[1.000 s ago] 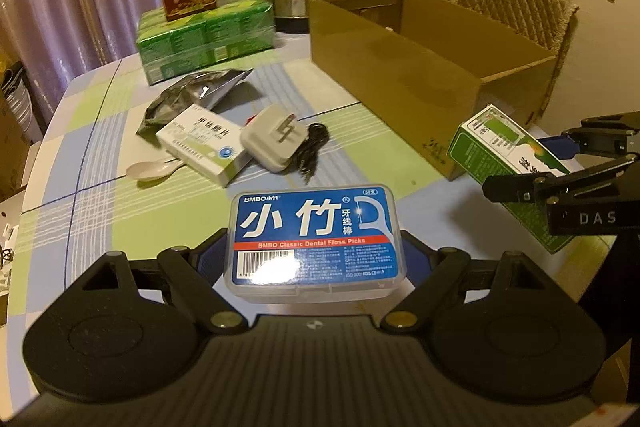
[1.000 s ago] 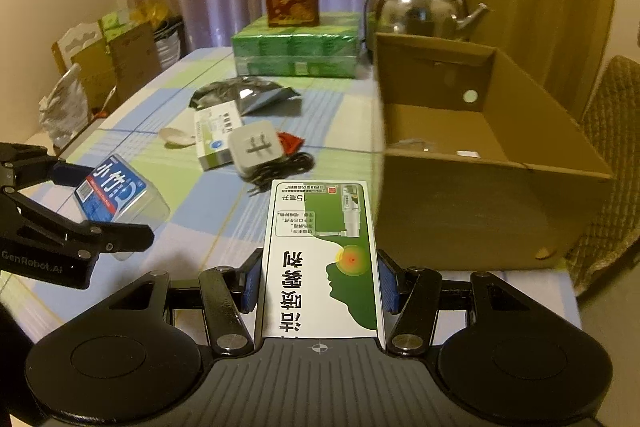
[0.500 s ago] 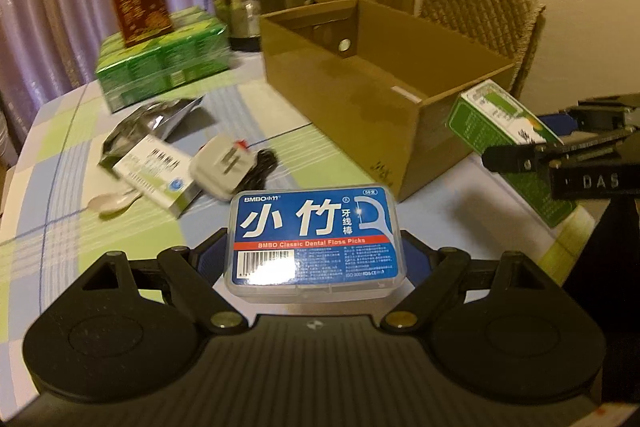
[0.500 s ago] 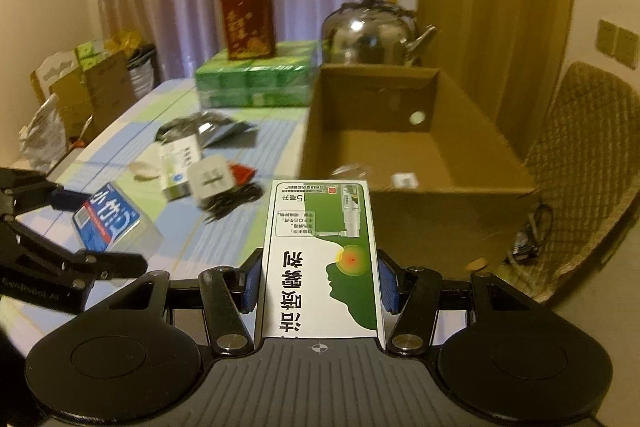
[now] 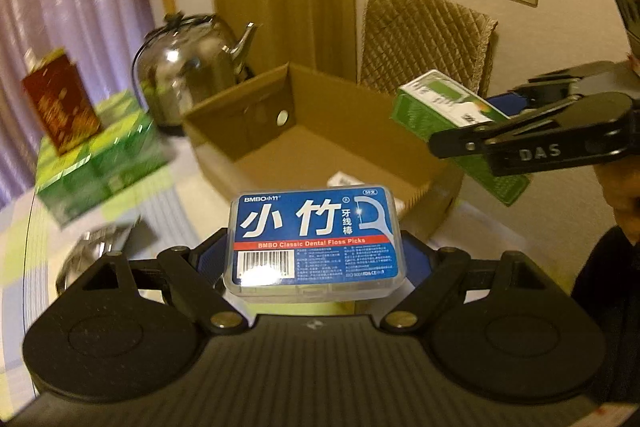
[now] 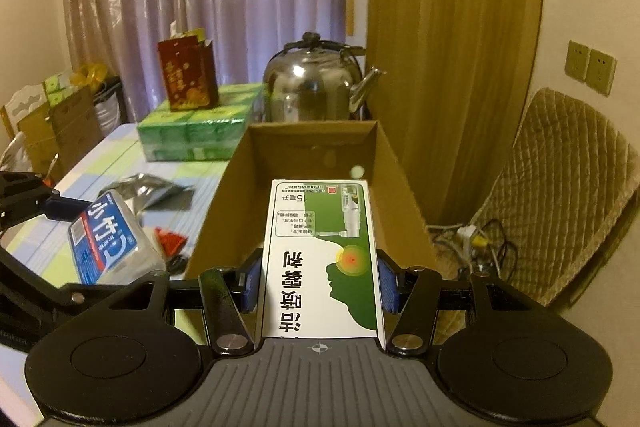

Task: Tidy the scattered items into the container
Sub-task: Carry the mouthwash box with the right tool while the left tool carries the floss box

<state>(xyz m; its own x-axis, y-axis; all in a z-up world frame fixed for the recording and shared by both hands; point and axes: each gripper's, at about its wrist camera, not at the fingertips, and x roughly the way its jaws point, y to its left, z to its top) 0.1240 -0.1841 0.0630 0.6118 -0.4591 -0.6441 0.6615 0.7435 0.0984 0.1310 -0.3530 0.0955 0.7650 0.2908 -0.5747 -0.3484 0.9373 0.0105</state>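
Note:
My left gripper (image 5: pixel 316 259) is shut on a clear floss-pick box (image 5: pixel 315 239) with a blue label, held in the air before the open cardboard box (image 5: pixel 320 147). The right gripper (image 6: pixel 320 283) is shut on a green and white spray carton (image 6: pixel 322 259), which points over the near wall of the cardboard box (image 6: pixel 308 163). In the left wrist view that carton (image 5: pixel 448 111) hangs above the box's right rim, gripped by the right gripper (image 5: pixel 472 131). In the right wrist view the floss-pick box (image 6: pixel 108 239) shows at left. A small white item (image 5: pixel 344 181) lies inside the box.
A steel kettle (image 5: pixel 188 67) stands behind the box, beside stacked green packs (image 5: pixel 104 155) with a red carton (image 5: pixel 60 107) on top. A silver foil pouch (image 6: pixel 156 191) and a red wrapper (image 6: pixel 170 239) lie on the checked tablecloth. A quilted chair (image 5: pixel 428 43) stands past the box.
Both grippers have risen and swung toward the cardboard box with their loads. The spray carton now hangs over the box's rim, and the floss-pick box sits nearer its front wall.

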